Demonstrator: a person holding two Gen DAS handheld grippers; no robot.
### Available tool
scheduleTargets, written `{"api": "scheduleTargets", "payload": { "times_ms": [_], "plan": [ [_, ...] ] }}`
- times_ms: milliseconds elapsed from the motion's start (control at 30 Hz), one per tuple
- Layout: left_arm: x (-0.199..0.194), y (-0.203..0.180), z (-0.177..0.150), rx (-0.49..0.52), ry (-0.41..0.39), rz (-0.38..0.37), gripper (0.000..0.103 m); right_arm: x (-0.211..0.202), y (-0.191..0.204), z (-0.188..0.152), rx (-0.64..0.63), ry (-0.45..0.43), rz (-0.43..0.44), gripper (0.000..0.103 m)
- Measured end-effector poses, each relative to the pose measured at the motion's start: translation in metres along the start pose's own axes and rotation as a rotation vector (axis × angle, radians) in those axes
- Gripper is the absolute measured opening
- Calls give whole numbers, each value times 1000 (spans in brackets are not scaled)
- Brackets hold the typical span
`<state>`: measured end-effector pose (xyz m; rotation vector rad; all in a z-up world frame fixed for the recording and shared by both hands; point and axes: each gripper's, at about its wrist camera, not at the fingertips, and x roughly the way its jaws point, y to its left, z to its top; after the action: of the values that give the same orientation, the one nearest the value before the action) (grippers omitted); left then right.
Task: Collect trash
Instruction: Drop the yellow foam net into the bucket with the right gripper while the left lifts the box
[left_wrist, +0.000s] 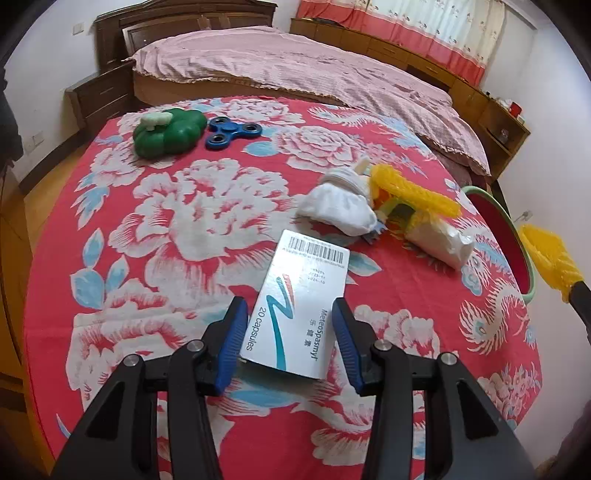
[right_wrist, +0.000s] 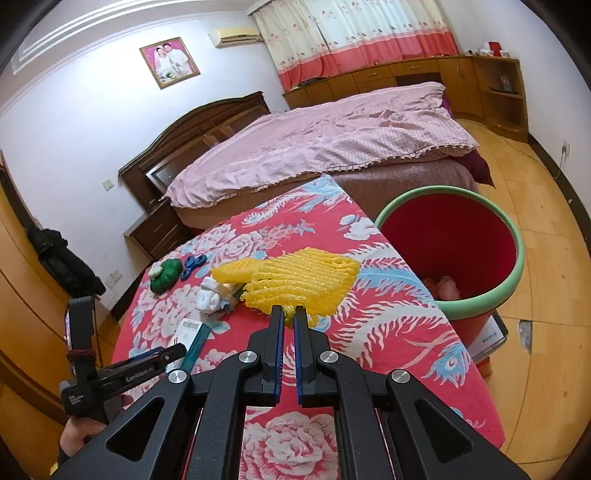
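Straddling a white medicine box (left_wrist: 301, 314), the left tool (left_wrist: 290, 314) points down at the table (left_wrist: 184, 424), which is draped in a red cloth with large white and blue flowers. Its blue pads (left_wrist: 232, 343) stand on either side of the box's near end without pressing on it, so the tool is released, with the box lying flat on the cloth between the jaws, close to the near edge of the table.

The right tool (right_wrist: 289, 317) is clenched on a piece of yellow foam netting (right_wrist: 303, 282), gripping it by its near end; the netting hangs out ahead of the fingers above the cloth, near the table's right edge. In the left wrist view the same netting (left_wrist: 550, 258) shows at the far right, level with the bin.

A red bin with a green rim (right_wrist: 517, 236) stands on the floor just beside the table's right edge, with something pink at its bottom.

More trash lies toward the middle-right of the table: a crumpled white tissue (left_wrist: 340, 203), touching a second strip of yellow netting (left_wrist: 413, 192) that lies over a small colourful carton, and a white wad (left_wrist: 439, 240) just beside them toward the right edge.

Near the far-left corner sit a green flower-shaped toy (left_wrist: 168, 133) and a blue fidget spinner (left_wrist: 232, 131), just beside each other and well apart from the trash.

A bed with a pink cover (left_wrist: 295, 70) stands beyond the table's far edge.
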<state>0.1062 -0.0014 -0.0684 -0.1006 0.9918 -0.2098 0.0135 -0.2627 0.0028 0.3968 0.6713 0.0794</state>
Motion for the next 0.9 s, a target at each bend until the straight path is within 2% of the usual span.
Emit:
{"api": "scheduleTargets", "payload": {
  "times_ms": [233, 400, 667, 767, 900],
  "plan": [
    [1, -7, 2, 7, 8, -32, 48, 3, -7, 0, 13, 9, -5, 5],
    [3, -16, 3, 38, 9, -32, 56, 5, -10, 2, 20, 10, -7, 5],
    [19, -23, 2, 49, 46, -16, 56, 7, -20, 1, 35, 18, -14, 5],
    [19, -23, 1, 50, 33, -18, 52, 8, -23, 1, 43, 19, -16, 5],
    [13, -23, 1, 35, 1, -37, 51, 9, -30, 2, 50, 19, -22, 5]
  ]
}}
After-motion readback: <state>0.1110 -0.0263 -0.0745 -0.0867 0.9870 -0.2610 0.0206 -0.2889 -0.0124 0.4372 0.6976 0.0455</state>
